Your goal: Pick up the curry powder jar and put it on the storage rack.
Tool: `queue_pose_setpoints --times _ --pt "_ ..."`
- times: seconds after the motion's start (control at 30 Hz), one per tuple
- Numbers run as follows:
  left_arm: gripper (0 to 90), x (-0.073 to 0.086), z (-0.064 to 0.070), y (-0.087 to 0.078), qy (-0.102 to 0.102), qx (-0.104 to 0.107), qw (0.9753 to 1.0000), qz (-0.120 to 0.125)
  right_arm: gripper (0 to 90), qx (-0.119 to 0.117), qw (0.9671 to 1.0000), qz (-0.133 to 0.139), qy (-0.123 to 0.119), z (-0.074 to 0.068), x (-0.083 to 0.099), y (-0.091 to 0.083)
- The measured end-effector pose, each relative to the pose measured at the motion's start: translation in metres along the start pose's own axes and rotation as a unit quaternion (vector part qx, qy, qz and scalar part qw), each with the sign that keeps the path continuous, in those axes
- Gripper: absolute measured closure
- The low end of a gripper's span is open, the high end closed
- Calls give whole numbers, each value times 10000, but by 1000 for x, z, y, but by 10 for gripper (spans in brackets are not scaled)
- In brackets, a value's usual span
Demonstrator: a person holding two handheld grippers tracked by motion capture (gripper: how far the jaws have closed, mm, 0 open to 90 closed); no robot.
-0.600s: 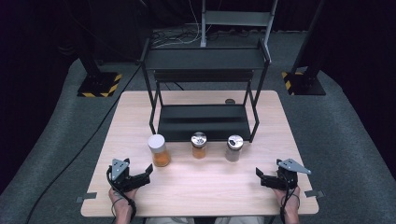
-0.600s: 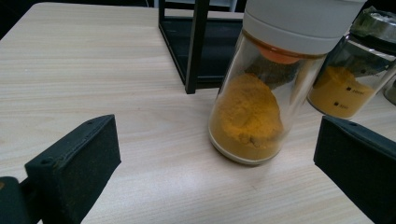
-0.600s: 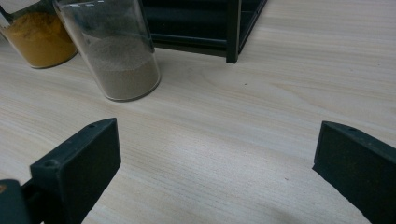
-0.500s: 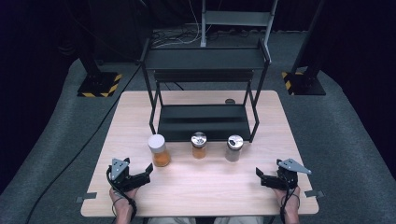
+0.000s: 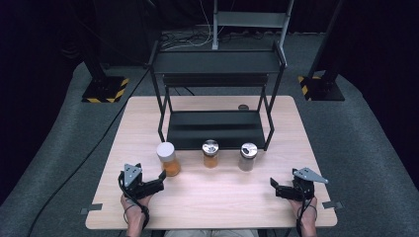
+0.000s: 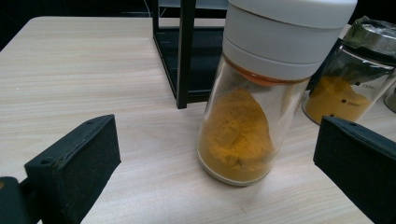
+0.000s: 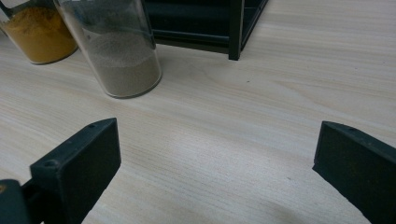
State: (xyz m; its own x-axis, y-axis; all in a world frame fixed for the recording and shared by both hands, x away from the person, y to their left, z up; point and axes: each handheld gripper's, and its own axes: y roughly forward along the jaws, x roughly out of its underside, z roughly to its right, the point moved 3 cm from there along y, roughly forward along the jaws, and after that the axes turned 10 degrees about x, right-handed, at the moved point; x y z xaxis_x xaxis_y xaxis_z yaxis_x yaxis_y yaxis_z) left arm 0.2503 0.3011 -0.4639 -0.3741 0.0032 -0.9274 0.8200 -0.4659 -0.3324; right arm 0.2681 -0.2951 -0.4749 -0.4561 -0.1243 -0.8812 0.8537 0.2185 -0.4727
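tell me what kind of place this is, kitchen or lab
Most likely a recording lab or studio, not a kitchen: the wooden table stands on grey carpet among dark curtains, with hazard-striped stand bases and loose cables behind. Three spice jars and a black shelf rack look staged.

In front of you, three jars stand in a row before the rack (image 5: 217, 129): the left jar (image 5: 168, 158), middle jar (image 5: 210, 153), right jar (image 5: 247, 156), all on the table (image 5: 217, 207).
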Motion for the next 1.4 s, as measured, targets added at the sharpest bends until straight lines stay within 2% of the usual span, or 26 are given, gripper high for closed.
queue_pose_setpoints --times 0.17,0.73,1.4 --pt "2 -2 1 3 -11 22 10000 48 0 -13 10000 -10 -11 0 0 0" --pt "2 -9 13 12 310 90 9994 154 1 -11 10000 -9 -11 0 0 0" --pt "1 -18 21 30 537 79 9984 162 2 -17 10000 -5 -8 0 0 0"
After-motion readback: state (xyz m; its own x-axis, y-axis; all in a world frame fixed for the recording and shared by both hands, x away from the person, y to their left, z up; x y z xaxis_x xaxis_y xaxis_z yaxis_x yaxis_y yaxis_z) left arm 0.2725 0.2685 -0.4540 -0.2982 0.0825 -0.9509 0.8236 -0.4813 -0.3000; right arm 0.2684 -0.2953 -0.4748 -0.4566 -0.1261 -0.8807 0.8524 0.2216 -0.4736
